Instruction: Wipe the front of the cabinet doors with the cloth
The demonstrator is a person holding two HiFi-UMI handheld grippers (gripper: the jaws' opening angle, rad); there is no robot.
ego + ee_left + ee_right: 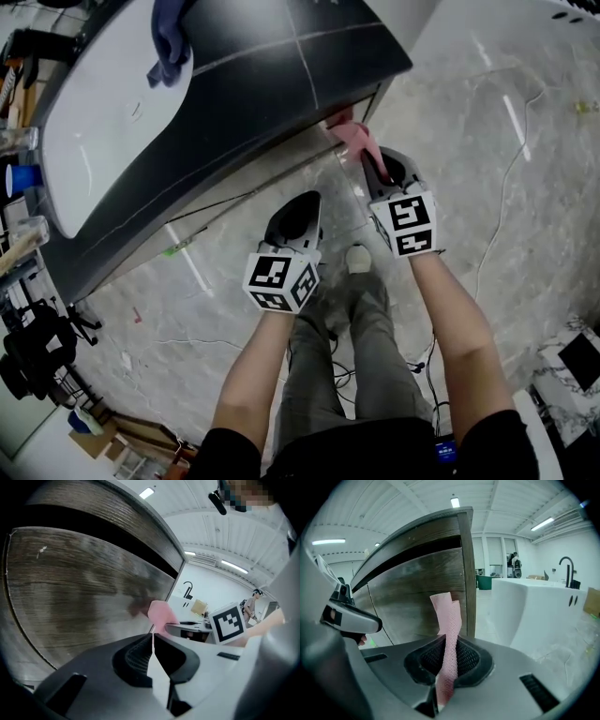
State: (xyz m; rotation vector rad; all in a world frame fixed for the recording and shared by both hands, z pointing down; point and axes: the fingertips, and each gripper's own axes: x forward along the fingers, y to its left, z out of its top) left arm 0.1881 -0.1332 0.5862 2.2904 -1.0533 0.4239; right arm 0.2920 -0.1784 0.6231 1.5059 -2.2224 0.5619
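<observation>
Head view: the person stands facing the dark cabinet doors (244,103), which run below a white surface (103,131) carrying a crumpled blue rag (169,42). Both forearms reach forward and down over the marble floor (525,141). The left tool (302,202) is held lower and nearer the body, well short of the doors. The right tool (377,159) is extended further, towards the right-hand end of the cabinet, and the pink cloth (356,139) projects from its tip at the doors' lower right corner. Left gripper view: the left tool (153,635) has its jaws drawn together with only a hairline seam between them and nothing held. It points at the wood-grained door front (70,588). Beyond it the cloth (161,613) stands close to the door, with a dim pink reflection beside it, and the right tool's marker cube (228,623) lies to the right. Right gripper view: the right tool (449,644) is clamped on the cloth (447,613), which rises as a narrow upright strip between the ribbed pads, in front of the door (417,588) near its right edge. Whether the cloth touches the door cannot be told. The left tool (349,618) appears at the left margin, and a white basin unit (525,606) with a black tap (567,569) is at the right.
</observation>
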